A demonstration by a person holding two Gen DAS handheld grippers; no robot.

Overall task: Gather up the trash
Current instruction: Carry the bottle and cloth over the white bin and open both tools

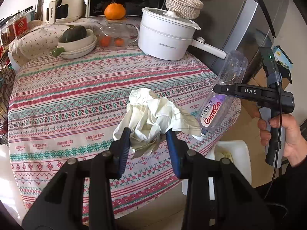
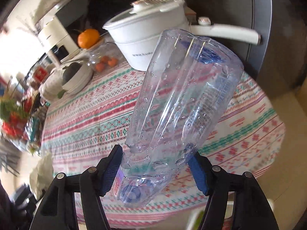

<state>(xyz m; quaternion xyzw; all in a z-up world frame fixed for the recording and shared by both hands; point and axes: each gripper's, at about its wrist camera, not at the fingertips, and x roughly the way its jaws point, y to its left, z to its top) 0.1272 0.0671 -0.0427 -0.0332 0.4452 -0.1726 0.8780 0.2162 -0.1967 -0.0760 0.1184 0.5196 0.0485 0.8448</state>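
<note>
My left gripper (image 1: 148, 134) is shut on a crumpled white paper wad (image 1: 153, 118) and holds it above the patterned tablecloth (image 1: 76, 95). My right gripper (image 2: 156, 160) is shut on an empty clear plastic Ganten bottle (image 2: 178, 105), base tilted up and away, cap end toward the camera. In the left wrist view the right gripper (image 1: 218, 90) and the bottle (image 1: 222, 95) hang over the table's right edge, above a white bin (image 1: 239, 153) on the floor.
At the back of the table stand a white electric pot (image 1: 165, 36) with a long handle, a glass jar with oranges (image 1: 115, 36), stacked bowls with a squash (image 1: 76, 42) and an air fryer (image 1: 61, 2). A grey fridge (image 1: 255, 28) stands at the right.
</note>
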